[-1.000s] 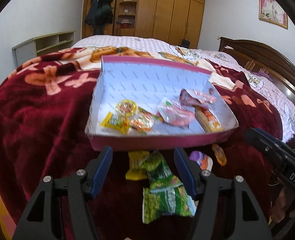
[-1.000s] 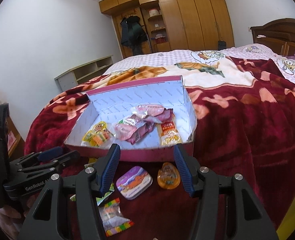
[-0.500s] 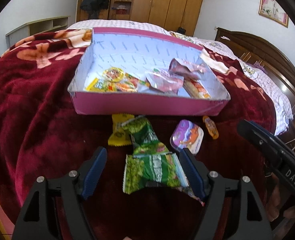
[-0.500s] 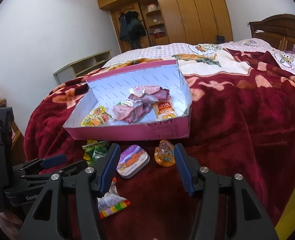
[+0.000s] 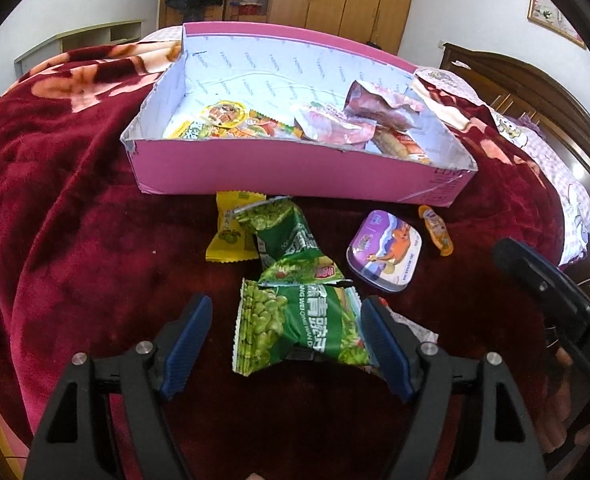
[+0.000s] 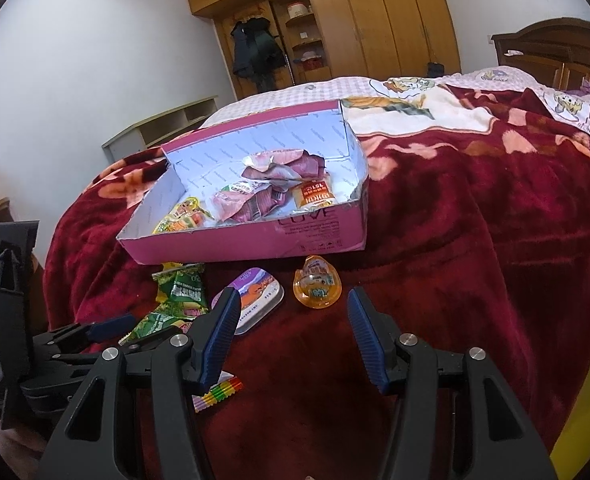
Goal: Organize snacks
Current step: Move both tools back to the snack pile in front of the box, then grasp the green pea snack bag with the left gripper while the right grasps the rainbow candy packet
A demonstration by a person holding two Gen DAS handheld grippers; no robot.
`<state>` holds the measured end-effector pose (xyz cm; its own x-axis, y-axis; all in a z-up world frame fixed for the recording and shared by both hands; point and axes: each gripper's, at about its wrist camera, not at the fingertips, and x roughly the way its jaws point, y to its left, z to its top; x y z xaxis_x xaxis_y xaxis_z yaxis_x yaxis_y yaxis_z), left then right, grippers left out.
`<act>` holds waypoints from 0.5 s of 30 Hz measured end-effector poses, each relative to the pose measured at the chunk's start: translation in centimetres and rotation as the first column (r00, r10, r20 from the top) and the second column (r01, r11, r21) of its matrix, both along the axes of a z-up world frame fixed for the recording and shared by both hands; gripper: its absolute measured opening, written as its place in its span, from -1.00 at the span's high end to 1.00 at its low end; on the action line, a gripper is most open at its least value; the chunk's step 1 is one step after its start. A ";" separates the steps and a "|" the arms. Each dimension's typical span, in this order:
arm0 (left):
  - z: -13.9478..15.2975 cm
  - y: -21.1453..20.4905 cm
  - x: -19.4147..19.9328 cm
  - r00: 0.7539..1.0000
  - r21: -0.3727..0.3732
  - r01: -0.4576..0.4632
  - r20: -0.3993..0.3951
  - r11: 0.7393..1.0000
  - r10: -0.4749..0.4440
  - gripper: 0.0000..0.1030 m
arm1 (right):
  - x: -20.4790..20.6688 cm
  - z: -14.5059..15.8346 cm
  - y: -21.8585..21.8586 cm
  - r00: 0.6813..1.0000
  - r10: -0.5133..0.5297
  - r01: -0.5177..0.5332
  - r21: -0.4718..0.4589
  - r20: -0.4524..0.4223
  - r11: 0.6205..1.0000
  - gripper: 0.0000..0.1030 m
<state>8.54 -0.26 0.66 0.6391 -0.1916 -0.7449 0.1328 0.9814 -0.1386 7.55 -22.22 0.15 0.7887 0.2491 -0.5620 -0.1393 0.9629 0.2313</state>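
Left to right on the dark red plush blanket [image 5: 75, 220]: yellow sachet [image 5: 231, 236], two crinkled green foil pea packets, purple rounded tin [image 5: 385, 250], orange jelly cup [image 6: 317, 284], all lying loose just in front of the pink cardboard box [image 5: 295, 176], which already holds several wrappers. Since a second ago the left gripper [image 5: 285, 344] has dropped toward the near green pea packet [image 5: 299, 328] and spread its blue pads; they now straddle the packet, released, not yet pressing it. Likely next pick for the box. Right gripper [image 6: 293, 336] has also sunk, jaws part open and empty, between the tin and the cup.
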 end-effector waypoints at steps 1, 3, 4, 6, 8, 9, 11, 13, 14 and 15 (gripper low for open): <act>-0.1 -0.1 0.0 1.000 0.003 -0.002 0.003 1.000 0.002 -0.56 | 0.0 -0.1 0.0 1.000 0.000 0.000 0.002 -0.002 1.000 -0.11; -0.4 -0.1 0.1 1.000 0.004 -0.007 0.002 1.000 0.007 -0.56 | 0.0 -0.2 -0.1 1.000 0.000 0.000 0.006 -0.006 1.000 -0.11; -0.5 -0.1 0.1 1.000 0.002 -0.010 0.001 1.000 0.010 -0.56 | 0.0 -0.3 -0.2 1.000 0.000 0.000 0.007 -0.008 1.000 -0.11; -0.6 0.0 0.1 1.000 -0.003 -0.024 0.000 1.000 0.024 -0.56 | -0.1 -0.5 -0.1 1.000 0.000 0.001 0.007 -0.011 1.000 -0.11; -0.7 -0.1 0.0 1.000 -0.002 -0.027 0.007 1.000 0.027 -0.56 | 0.0 -0.6 -0.1 1.000 0.000 0.000 0.006 -0.013 1.000 -0.11; -0.7 -0.1 0.0 1.000 0.006 -0.025 0.011 1.000 0.025 -0.56 | 0.0 -0.6 -0.1 1.000 0.002 -0.002 0.004 -0.013 1.000 -0.11; -0.7 -0.4 -0.2 1.000 0.021 -0.021 0.022 1.000 0.021 -0.56 | -0.1 -0.8 0.1 1.000 0.008 -0.008 -0.001 -0.013 1.000 -0.11; -0.7 -0.6 -0.4 0.999 0.032 -0.017 0.030 0.999 0.016 -0.55 | -0.1 -0.9 0.3 1.000 0.014 -0.014 -0.004 -0.012 1.000 -0.11; -0.8 -0.6 -0.5 0.999 0.037 -0.015 0.031 0.999 0.014 -0.54 | -0.1 -0.9 0.3 1.000 0.016 -0.016 -0.003 -0.012 1.000 -0.11; -0.8 -0.6 -0.5 0.999 0.038 -0.014 0.033 0.999 0.013 -0.51 | -0.1 -0.9 0.4 1.000 0.019 -0.019 -0.003 -0.013 1.000 -0.11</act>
